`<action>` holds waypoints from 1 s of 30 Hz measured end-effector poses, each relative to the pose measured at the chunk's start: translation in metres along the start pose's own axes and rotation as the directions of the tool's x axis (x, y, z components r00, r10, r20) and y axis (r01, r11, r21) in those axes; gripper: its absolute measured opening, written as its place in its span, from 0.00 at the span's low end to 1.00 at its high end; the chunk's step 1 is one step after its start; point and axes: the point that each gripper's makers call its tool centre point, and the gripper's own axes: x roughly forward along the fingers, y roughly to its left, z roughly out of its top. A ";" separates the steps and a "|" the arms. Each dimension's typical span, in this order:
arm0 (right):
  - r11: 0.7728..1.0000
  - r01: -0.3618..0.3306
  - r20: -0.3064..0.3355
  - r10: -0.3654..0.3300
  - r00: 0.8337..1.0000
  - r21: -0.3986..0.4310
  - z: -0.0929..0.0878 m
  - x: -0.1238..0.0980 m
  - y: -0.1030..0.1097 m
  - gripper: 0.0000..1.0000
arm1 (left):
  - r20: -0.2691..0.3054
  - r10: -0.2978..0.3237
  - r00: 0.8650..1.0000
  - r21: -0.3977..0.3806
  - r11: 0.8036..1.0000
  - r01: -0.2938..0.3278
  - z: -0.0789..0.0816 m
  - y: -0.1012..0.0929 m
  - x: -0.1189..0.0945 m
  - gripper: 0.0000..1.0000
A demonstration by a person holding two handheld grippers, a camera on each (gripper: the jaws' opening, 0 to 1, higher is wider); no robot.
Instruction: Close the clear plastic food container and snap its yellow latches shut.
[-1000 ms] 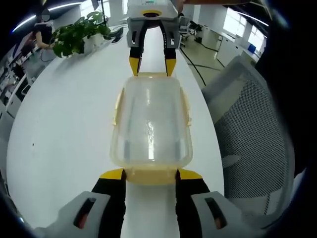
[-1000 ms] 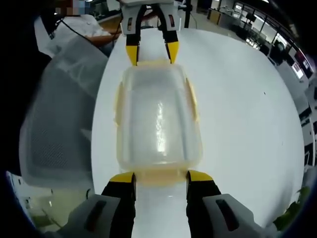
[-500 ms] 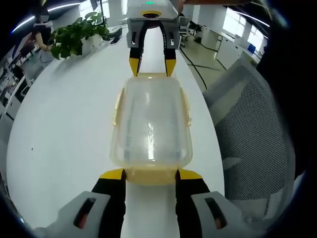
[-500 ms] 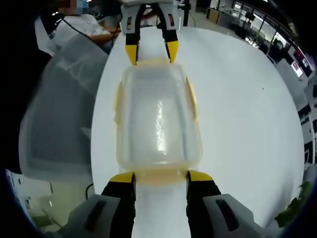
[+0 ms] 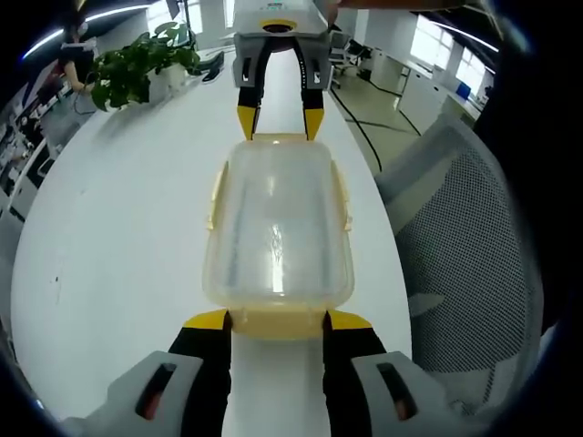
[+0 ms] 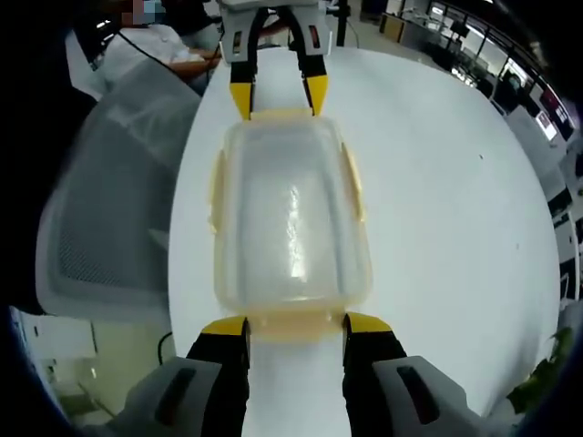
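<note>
The clear plastic food container (image 5: 278, 228) lies lengthwise over the white table with its lid on. Yellow latches run along its long sides (image 5: 344, 196). In the left gripper view my left gripper (image 5: 278, 320) is at the near end, its yellow-tipped jaws closed against the sides of the yellow end latch (image 5: 278, 326). My right gripper (image 5: 280, 116) clasps the far end the same way. In the right gripper view the container (image 6: 290, 214) stretches away from my right gripper (image 6: 296, 325), which has the near end latch (image 6: 296, 328) between its tips, towards my left gripper (image 6: 278, 96).
The long white table (image 5: 118, 209) has a potted plant (image 5: 137, 68) at its far left. A grey mesh office chair (image 5: 465, 246) stands close along the table's right edge and appears again as the chair (image 6: 100, 200). A seated person (image 6: 159, 45) is beyond it.
The table and chair have slid slightly in both views. The container keeps its place between the two grippers, and neither jaw gap has changed.
</note>
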 end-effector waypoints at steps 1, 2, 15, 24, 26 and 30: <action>1.000 0.000 -0.001 0.000 1.000 0.000 -0.001 0.000 0.000 0.39 | 0.001 0.000 1.000 0.000 1.000 0.000 0.001 0.000 0.001 0.37; 1.000 0.000 -0.002 0.000 1.000 -0.001 -0.002 0.000 0.000 0.39 | 0.001 0.000 1.000 -0.001 1.000 0.000 0.002 -0.001 0.001 0.37; 1.000 0.007 0.001 -0.007 1.000 0.005 -0.011 -0.002 0.004 0.39 | -0.004 0.000 1.000 0.006 1.000 0.000 0.008 -0.003 0.006 0.38; 1.000 0.005 0.008 -0.005 1.000 0.004 -0.010 -0.002 0.004 0.39 | -0.014 0.002 1.000 0.002 1.000 -0.002 0.006 -0.003 0.008 0.38; 1.000 0.005 0.011 -0.005 1.000 0.003 -0.010 -0.002 0.004 0.39 | -0.016 0.002 1.000 0.002 1.000 -0.002 0.006 -0.003 0.008 0.38; 1.000 0.002 0.016 -0.002 1.000 0.002 -0.009 -0.002 0.004 0.39 | -0.015 -0.001 1.000 -0.002 1.000 0.001 0.006 -0.004 0.008 0.38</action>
